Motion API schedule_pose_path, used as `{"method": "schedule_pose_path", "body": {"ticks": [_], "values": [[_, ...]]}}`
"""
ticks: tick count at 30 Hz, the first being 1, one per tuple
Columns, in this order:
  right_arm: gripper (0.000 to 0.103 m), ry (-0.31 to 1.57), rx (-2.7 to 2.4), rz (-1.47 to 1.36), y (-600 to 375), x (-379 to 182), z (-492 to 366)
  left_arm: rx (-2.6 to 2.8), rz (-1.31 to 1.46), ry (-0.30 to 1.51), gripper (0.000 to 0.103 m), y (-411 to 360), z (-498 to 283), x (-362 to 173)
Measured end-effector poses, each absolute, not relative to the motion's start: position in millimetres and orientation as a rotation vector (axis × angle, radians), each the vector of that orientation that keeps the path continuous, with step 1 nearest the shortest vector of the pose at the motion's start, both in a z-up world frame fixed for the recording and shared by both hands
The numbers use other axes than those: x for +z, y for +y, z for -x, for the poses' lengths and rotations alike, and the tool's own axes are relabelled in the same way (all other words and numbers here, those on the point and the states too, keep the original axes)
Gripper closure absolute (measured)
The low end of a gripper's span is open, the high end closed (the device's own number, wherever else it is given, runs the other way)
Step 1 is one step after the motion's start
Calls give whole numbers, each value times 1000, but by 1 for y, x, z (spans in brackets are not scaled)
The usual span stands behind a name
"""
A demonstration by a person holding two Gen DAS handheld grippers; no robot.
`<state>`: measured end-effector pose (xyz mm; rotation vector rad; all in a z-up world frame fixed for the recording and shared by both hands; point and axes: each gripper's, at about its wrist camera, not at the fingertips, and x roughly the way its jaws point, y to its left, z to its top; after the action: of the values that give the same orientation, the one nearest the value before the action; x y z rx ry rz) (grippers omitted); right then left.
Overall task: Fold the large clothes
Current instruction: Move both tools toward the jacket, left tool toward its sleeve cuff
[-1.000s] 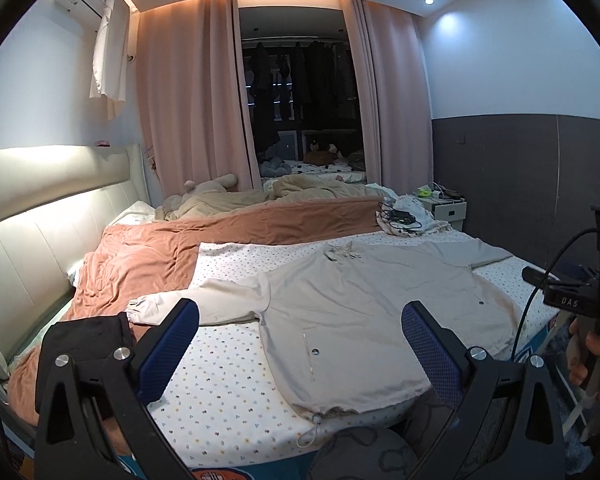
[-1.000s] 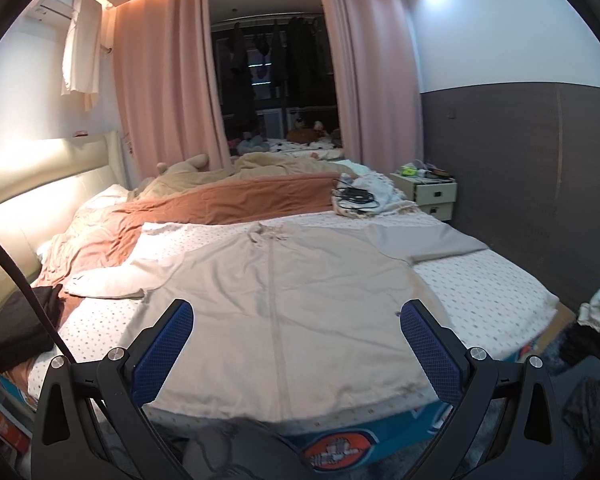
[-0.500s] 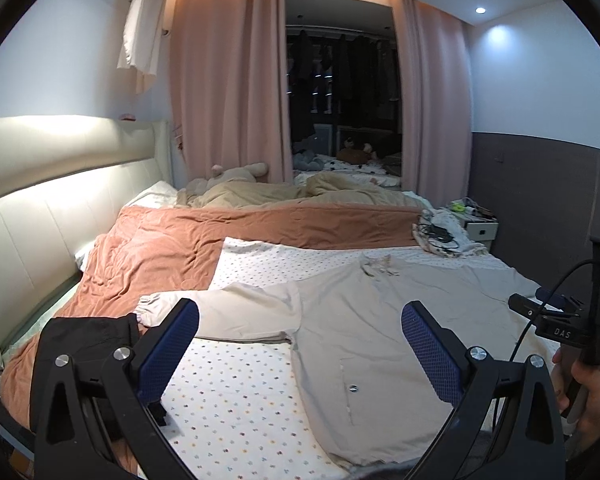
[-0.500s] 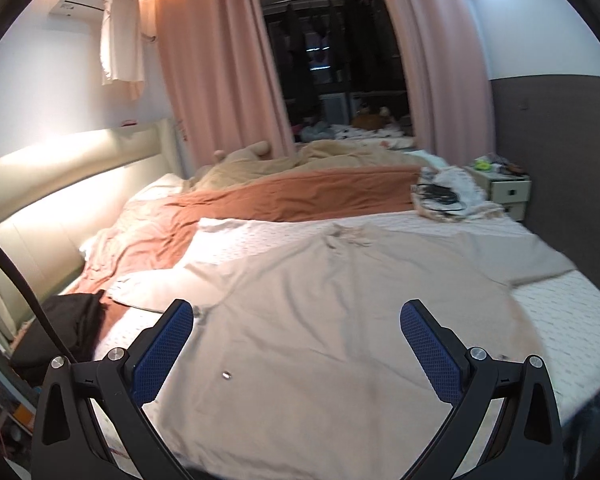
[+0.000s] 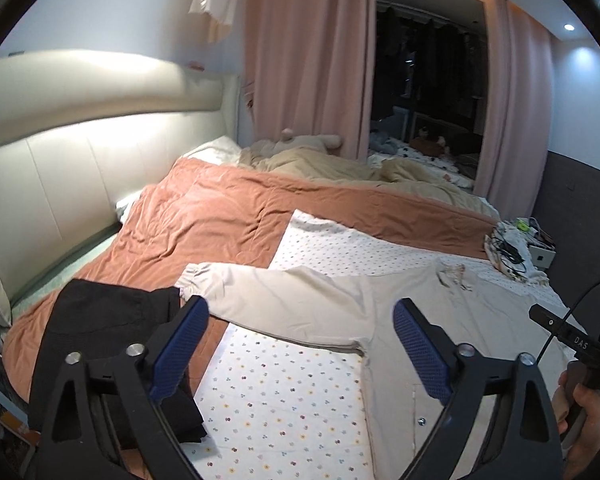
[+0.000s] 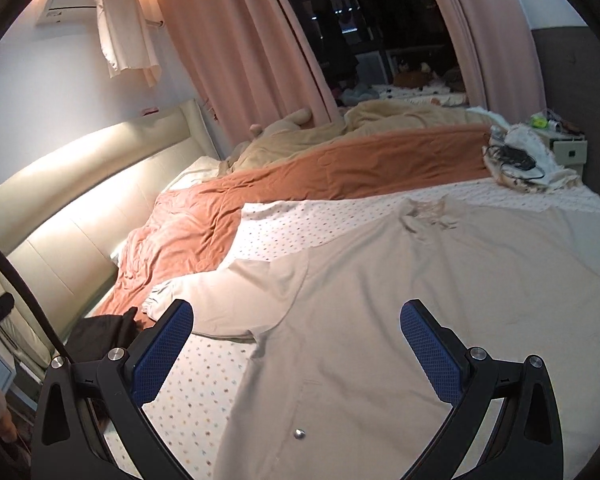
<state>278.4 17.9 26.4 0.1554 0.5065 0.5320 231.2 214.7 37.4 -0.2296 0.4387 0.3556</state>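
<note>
both claws moved in toward the bed, left claw (image 5: 300,344) and right claw (image 6: 296,344) gaping empty over beige jacket (image 6: 400,300); approach step, next grab sleeve (image 5: 276,300) to fold inward.

The left gripper (image 5: 300,326) has its jaws spread wide, blue pads at about 8 and 4 o'clock in its own view, nothing between them. The right gripper (image 6: 296,330) is likewise wide apart and empty. At 4 o'clock in the left view, the person's right hand (image 5: 584,404) grips what seems to be a handle.
</note>
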Motion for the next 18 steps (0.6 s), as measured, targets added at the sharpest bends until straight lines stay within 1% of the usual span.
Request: {"method": "schedule_pose_path", "body": {"ticks": [5, 7, 9, 13, 15, 16, 17, 18], "values": [[0, 527, 575, -148, 44, 34, -319, 389, 321, 505, 20, 255, -270, 13], [0, 539, 588, -133, 60, 35, -335, 394, 349, 541, 26, 268, -287, 1], [0, 564, 608, -126, 71, 31, -355, 387, 383, 574, 29, 279, -307, -14], [0, 627, 628, -78, 88, 16, -396, 385, 417, 656, 31, 295, -342, -44], [0, 665, 622, -62, 97, 9, -419, 382, 414, 701, 37, 302, -362, -57], [2, 690, 611, -69, 100, 6, -432, 388, 418, 724, 37, 306, -373, -66], [10, 715, 602, -78, 101, 1, -443, 388, 431, 741, 37, 311, -383, -73], [16, 735, 597, -85, 107, 0, -453, 387, 444, 754, 41, 316, -390, -80]]}}
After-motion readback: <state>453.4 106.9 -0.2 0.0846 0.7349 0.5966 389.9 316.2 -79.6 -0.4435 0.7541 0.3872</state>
